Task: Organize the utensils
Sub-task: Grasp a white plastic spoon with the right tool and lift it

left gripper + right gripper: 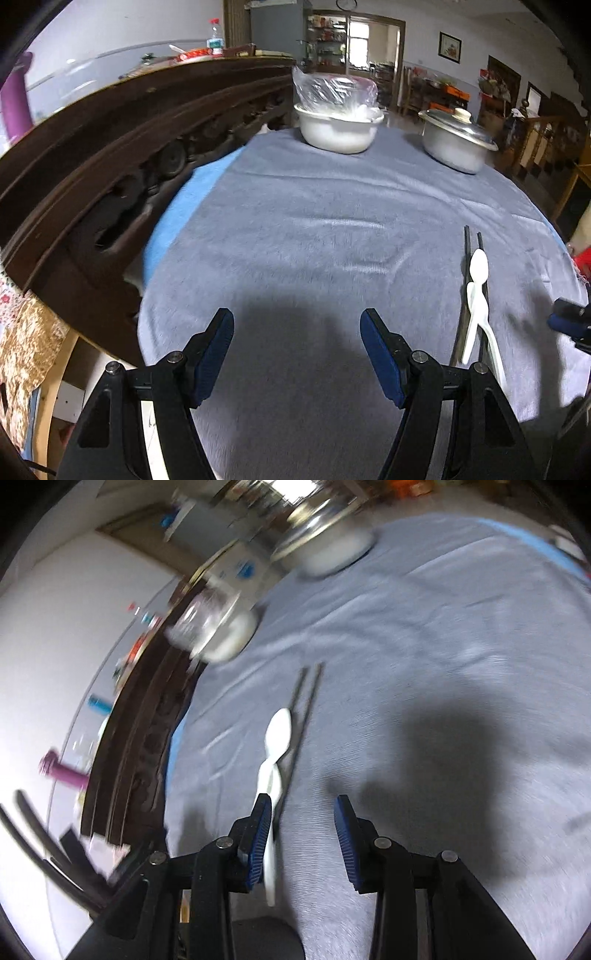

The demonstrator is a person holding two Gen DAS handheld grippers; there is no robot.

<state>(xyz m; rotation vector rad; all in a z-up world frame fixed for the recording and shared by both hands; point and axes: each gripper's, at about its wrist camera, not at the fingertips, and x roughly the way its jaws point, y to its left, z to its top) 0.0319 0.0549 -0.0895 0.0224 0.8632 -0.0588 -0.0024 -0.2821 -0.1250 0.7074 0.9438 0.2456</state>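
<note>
Two white plastic spoons (479, 264) lie overlapping on a pair of dark chopsticks (467, 243), on the right of the grey-blue tablecloth (314, 221). My left gripper (297, 325) hovers open over bare cloth to their left, with nothing between its blue pads. At the right edge, a piece of my right gripper (569, 321) shows. The right wrist view is blurred. There my right gripper (303, 806) is open low over the cloth. The spoons (279, 731) and chopsticks (312, 690) lie just ahead, and a spoon handle runs under the left finger (260, 834).
A white pot (338, 133) with a clear plastic bag in it and a lidded metal pot (456, 147) stand at the far end of the table. Dark carved wooden furniture (110, 166) runs along the table's left side. The cloth's edge drops off at the right.
</note>
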